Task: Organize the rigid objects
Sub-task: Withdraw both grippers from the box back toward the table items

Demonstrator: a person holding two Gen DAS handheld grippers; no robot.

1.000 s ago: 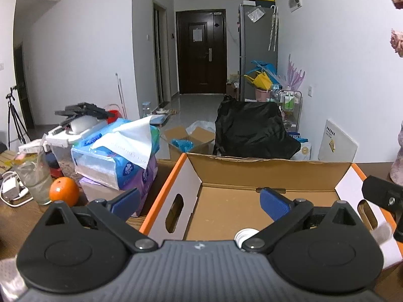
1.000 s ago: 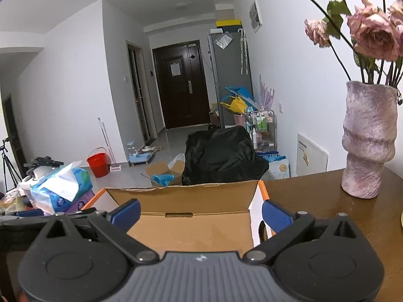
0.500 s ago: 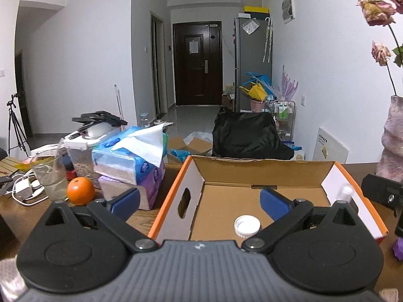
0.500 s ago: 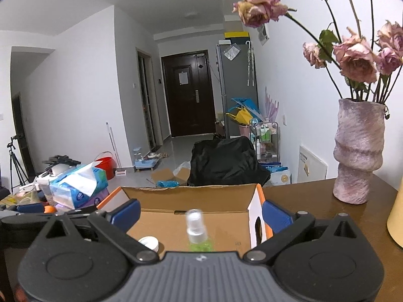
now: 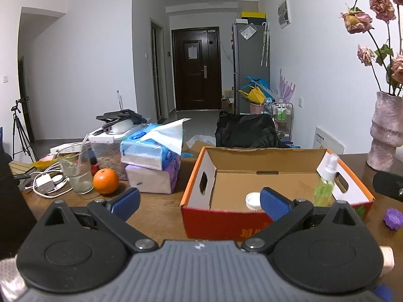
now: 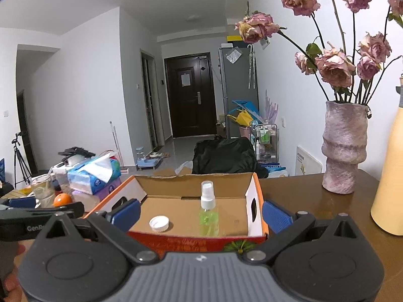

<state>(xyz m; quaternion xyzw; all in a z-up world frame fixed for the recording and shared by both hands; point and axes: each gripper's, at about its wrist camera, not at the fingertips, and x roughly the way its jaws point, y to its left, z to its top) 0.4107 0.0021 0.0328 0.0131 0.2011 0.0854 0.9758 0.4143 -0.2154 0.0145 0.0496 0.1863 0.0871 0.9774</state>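
Both grippers — left gripper (image 5: 199, 200), right gripper (image 6: 200, 212) — wide open, empty. Purple cap (image 5: 393, 218) near desk's right edge: approach level, pinch its rim, carry into the cardboard box (image 5: 199, 176).

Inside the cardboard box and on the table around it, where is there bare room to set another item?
Inside the cardboard box, bare floor lies between the white cap and the spray bottle, and behind both. The tabletop between the box and the vase is bare. Crowded: the tissue packs, orange and glass to the box's left.
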